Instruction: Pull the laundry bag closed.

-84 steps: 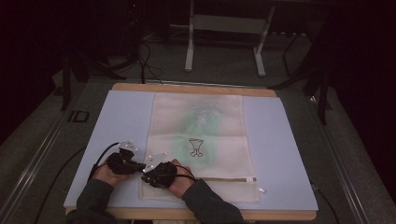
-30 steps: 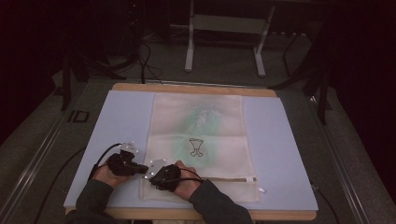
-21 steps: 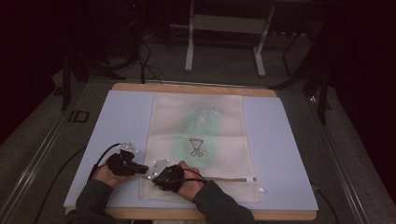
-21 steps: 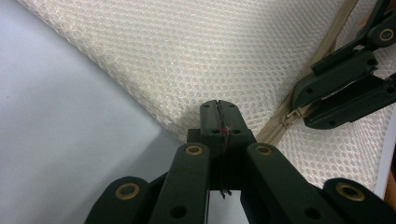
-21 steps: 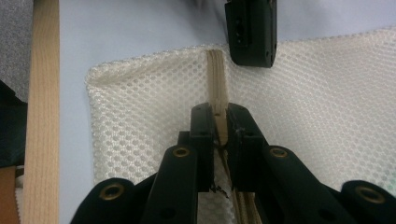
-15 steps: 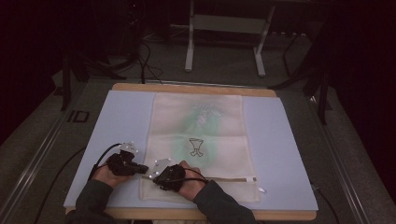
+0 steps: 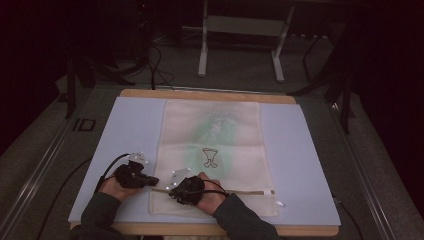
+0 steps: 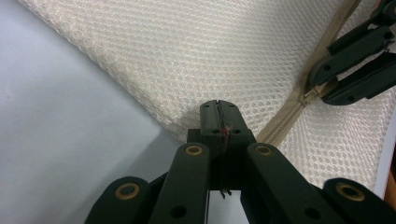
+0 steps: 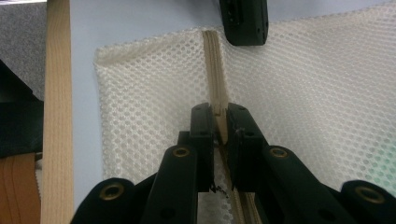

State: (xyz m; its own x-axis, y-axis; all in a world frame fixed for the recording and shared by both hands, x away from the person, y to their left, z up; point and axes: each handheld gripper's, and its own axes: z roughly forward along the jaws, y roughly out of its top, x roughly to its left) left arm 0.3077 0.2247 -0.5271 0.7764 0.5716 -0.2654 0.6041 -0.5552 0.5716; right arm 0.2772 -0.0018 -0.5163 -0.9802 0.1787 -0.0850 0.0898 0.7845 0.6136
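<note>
Over on the left, the left gripper (image 7: pixel 150 180) sits at the near left corner of the mesh bag (image 7: pixel 212 145), and in the left gripper view its jaws are pressed together on the bag's corner edge (image 8: pixel 187 126), pinning the fabric right where the zipper (image 8: pixel 299 100) ends. The bag itself lies flat down the middle of the pale blue mat (image 7: pixel 310 150), its near end close to the table's front edge (image 7: pixel 300 231), a small goblet drawing (image 7: pixel 210 157) showing at its centre. Moving right, the right gripper (image 7: pixel 172 188) is just beside the left one, on the zipper line near that same corner. In the right gripper view, its jaws are clamped on the tan zipper tape (image 9: pixel 215 84), the left gripper's tip (image 9: pixel 243 21) just beyond.
</note>
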